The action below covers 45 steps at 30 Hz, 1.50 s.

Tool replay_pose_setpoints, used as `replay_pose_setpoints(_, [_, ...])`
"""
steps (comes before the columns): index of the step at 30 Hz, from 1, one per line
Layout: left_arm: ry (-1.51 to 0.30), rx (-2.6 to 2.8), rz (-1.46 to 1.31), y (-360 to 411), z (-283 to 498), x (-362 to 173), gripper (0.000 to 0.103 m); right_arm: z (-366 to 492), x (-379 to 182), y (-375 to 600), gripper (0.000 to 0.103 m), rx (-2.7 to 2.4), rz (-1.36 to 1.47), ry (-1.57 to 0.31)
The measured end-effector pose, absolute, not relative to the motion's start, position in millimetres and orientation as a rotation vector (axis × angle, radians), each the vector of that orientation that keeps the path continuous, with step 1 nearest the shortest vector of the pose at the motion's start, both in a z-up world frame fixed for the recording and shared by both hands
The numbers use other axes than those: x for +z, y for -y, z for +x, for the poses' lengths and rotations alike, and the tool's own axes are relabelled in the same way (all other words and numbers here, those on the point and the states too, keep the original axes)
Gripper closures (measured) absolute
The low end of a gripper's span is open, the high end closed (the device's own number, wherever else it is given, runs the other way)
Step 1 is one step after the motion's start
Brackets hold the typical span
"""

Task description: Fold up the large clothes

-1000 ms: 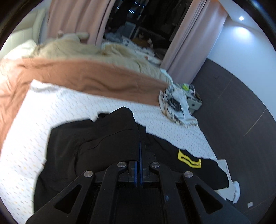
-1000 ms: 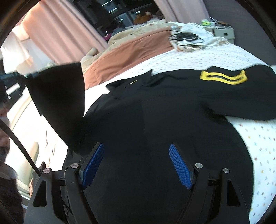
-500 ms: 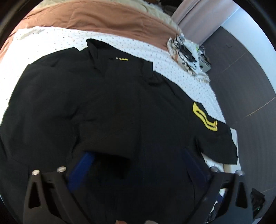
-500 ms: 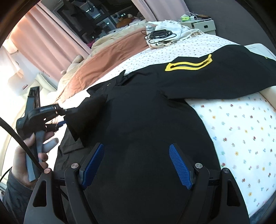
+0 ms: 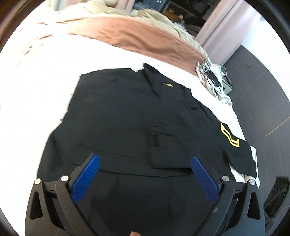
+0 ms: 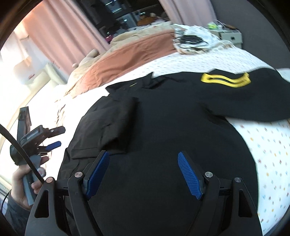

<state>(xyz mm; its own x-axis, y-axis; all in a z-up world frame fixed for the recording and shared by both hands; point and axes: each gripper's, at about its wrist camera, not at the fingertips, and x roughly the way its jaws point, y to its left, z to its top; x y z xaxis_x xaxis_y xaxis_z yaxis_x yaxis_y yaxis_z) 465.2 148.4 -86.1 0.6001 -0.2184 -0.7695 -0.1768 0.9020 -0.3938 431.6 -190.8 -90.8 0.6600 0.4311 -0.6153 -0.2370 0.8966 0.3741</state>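
Observation:
A large black shirt (image 5: 126, 116) lies spread on the white patterned bed sheet (image 5: 41, 76); it also shows in the right wrist view (image 6: 172, 112). Its left sleeve (image 6: 112, 127) is folded inward over the body. The right sleeve with a yellow emblem (image 6: 225, 79) lies stretched out to the right; the emblem also shows in the left wrist view (image 5: 228, 135). My left gripper (image 5: 145, 174) is open and empty above the shirt's lower part. My right gripper (image 6: 144, 174) is open and empty above the shirt's hem. The left gripper also appears at the left of the right wrist view (image 6: 54, 138), held in a hand.
A rust-brown blanket (image 5: 137, 34) and a beige duvet (image 5: 155, 16) lie across the far part of the bed. A light cloth with black cables (image 6: 194, 41) sits at the bed's far right corner. Pink curtains (image 6: 59, 30) hang behind. Dark floor (image 5: 259, 87) lies to the right.
My left gripper has let go of the left sleeve, which now lies folded over the shirt body, and has opened and drawn back. My right gripper stayed open above the hem.

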Motion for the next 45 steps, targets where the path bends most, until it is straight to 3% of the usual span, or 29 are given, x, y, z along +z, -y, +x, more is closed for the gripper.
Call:
replay_pose_setpoints(12, [-0.897, 0.078, -0.421, -248, 418, -93, 0.000, 490, -94, 78, 0.026, 0.440, 0.072, -0.826])
replay_pose_setpoints(26, [-0.929, 0.105, -0.456, -306, 395, -136, 0.000, 567, -160, 5, 0.026, 0.294, -0.174, -1.002])
replay_pose_setpoints(27, [-0.930, 0.104, -0.457, -306, 395, -138, 0.000, 570, -165, 9, 0.028, 0.283, -0.180, -0.999])
replay_pose_setpoints(28, [-0.931, 0.102, -0.460, -306, 394, -139, 0.000, 570, -166, 9, 0.041, 0.269, -0.182, -0.990])
replay_pose_setpoints(30, [-0.933, 0.096, -0.470, -305, 393, -140, 0.000, 572, -163, 19, 0.056, 0.271, -0.169, -0.975])
replay_pose_setpoints(31, [-0.934, 0.092, -0.477, -304, 393, -141, 0.000, 572, -160, 25, 0.068, 0.264, -0.172, -0.969])
replay_pose_setpoints(32, [-0.934, 0.090, -0.483, -303, 393, -141, 0.000, 574, -154, 33, 0.069, 0.262, -0.166, -0.962])
replay_pose_setpoints(39, [-0.909, 0.068, -0.495, -287, 392, -130, 0.000, 579, -116, 101, 0.069, 0.150, -0.107, -0.887])
replay_pose_setpoints(43, [-0.898, 0.058, -0.504, -276, 393, -124, 0.000, 575, -102, 150, 0.062, 0.081, -0.027, -0.878])
replay_pose_setpoints(45, [-0.896, 0.050, -0.502, -269, 394, -122, 0.000, 570, -96, 171, 0.052, 0.068, 0.009, -0.868])
